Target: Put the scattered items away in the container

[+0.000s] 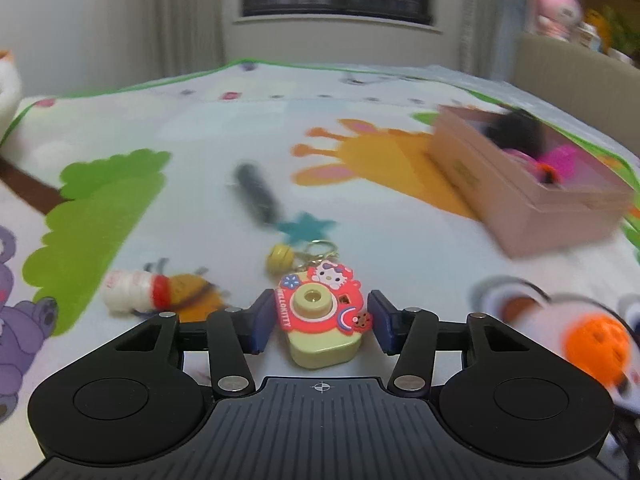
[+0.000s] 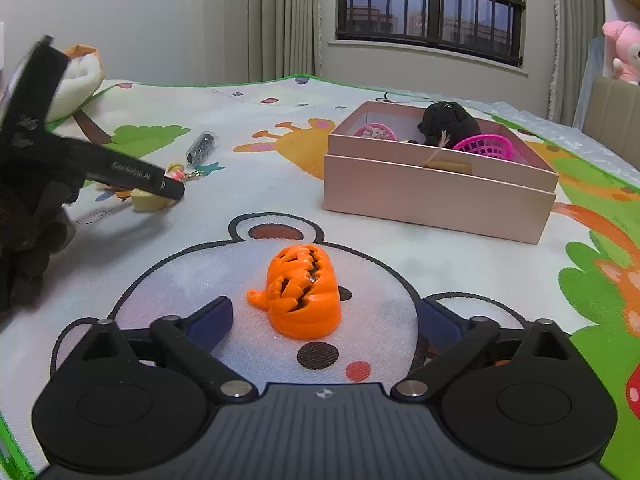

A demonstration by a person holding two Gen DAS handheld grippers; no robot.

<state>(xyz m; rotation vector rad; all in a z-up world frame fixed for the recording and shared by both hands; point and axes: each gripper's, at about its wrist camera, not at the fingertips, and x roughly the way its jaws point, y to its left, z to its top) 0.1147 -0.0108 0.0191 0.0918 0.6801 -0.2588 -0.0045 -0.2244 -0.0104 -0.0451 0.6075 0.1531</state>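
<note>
1. The left claw [image 1: 318, 322] is seen closed in on the toy camera keychain [image 1: 320, 312]; the pads flank its body at 9 and 3 o'clock, and full contact at the 3 o'clock pad cannot be confirmed.
2. The keychain is judged light and rigid, with a slick rubbery face; the body sides are the preferred hold, since the ring and bell [image 1: 280, 258] at 12 o'clock dangle loosely.
3. The right claw [image 2: 324, 320] is spread wide and holds nothing.
4. The orange pumpkin [image 2: 302, 290] lies between its fingers on the play mat [image 2: 240, 112]. It is judged light, hollow and perforated, so a gentle grip across its flanks is advised.
5. The pink box [image 2: 436, 192] stands at 1 o'clock.
</note>
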